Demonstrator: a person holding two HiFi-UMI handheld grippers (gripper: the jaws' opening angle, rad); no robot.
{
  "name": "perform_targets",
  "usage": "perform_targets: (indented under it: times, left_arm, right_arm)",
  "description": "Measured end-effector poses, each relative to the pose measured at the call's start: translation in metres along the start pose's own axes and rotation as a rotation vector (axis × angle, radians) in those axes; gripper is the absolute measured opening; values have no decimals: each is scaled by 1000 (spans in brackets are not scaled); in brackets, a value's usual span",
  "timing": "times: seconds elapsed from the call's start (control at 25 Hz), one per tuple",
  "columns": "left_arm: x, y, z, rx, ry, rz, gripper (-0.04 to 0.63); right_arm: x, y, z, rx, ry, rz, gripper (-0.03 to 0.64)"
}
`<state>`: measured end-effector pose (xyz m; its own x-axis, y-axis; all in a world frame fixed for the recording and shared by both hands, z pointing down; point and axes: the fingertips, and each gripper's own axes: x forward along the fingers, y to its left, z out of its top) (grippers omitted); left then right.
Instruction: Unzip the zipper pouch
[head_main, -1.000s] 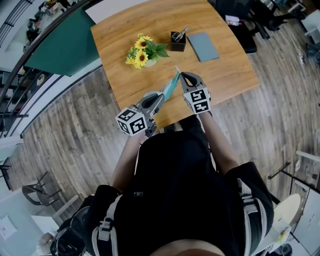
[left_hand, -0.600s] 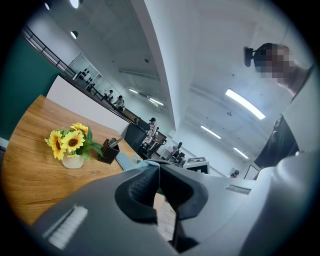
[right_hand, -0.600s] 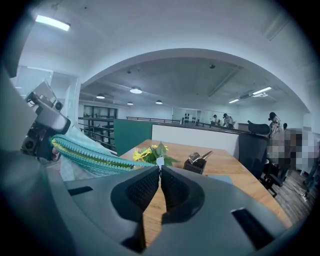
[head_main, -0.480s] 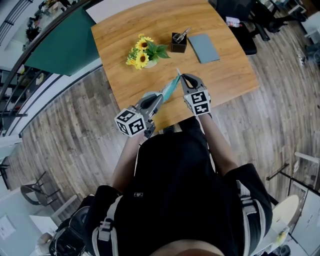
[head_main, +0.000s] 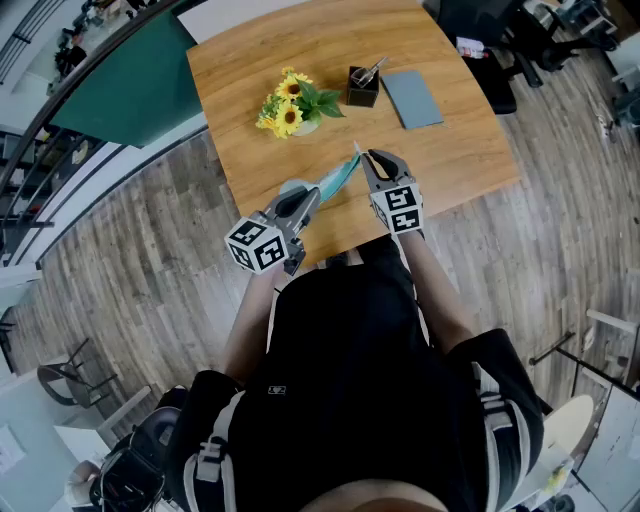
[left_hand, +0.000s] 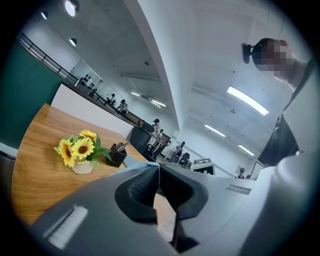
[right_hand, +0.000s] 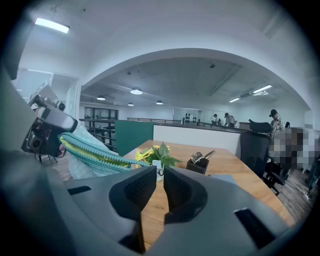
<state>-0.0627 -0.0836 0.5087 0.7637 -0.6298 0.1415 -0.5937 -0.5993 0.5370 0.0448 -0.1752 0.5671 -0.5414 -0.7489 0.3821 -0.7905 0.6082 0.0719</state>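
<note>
Fingers of the right gripper stand a little apart, having just been opening. Only bare table shows through the gap, and nothing is pinched. The zipper end of the pouch meets the tip of the left-hand finger at centre frame. The two rows of teeth run separated toward the left edge, with lining visible between them.

Fingers of the left gripper are pressed together on the pouch's pale blue edge. In the head view the pouch hangs at centre frame between both grippers, above the table's lower edge.

Assessment: the unzipping stroke appears complete and the pull is being released. The next move calls for drawing the right gripper clear without snagging the teeth while the left keeps its hold.
</note>
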Motion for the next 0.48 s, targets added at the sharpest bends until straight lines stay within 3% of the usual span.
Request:
perform_targets:
  times: [0.48]
  left_arm:
    - [-8, 7, 3, 18, -16, 34, 5]
  right_arm:
    - [-12, -5, -5, 10, 5, -12, 40]
